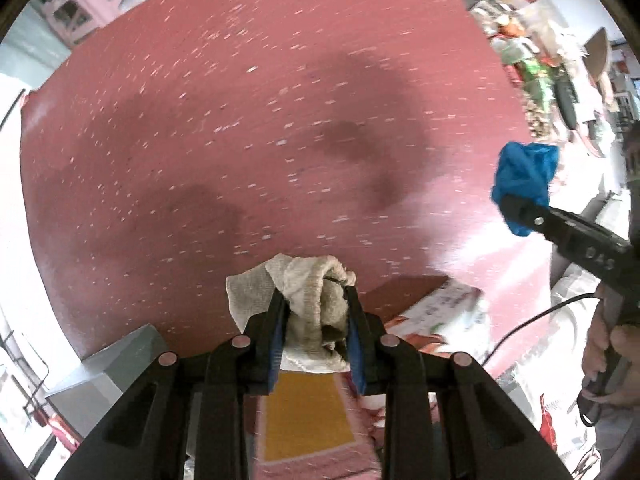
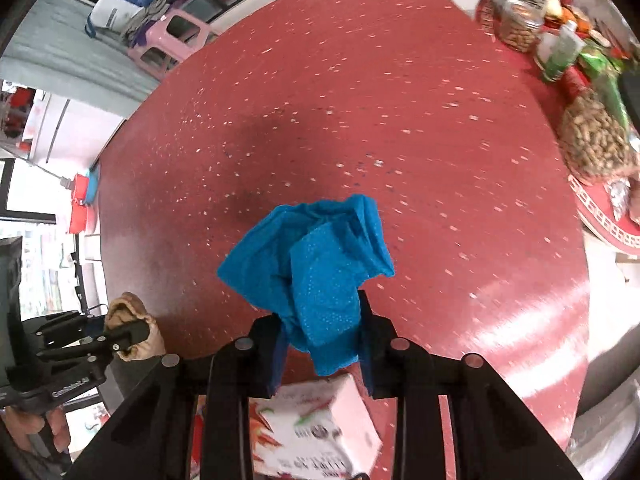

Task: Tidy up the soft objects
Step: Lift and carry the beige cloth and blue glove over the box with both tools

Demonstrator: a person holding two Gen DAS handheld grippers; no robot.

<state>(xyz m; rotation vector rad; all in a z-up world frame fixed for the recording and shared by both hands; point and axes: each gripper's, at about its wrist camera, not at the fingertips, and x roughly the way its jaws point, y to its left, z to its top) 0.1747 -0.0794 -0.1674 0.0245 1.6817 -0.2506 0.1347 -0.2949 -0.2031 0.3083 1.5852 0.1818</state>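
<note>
Beige cloth [image 1: 316, 312] pinched in left tongs [image 1: 316, 320], blue cloth [image 2: 316, 276] in right tongs [image 2: 320, 320]

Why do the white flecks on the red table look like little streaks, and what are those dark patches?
Left wrist view: flecks on the red table smear into dashes, motion blur; the dark patches look like shadows. Right wrist view: flecks sharper, one shadow beyond the blue cloth, and window glare lower right. Both views bulge, fisheye style.
</note>
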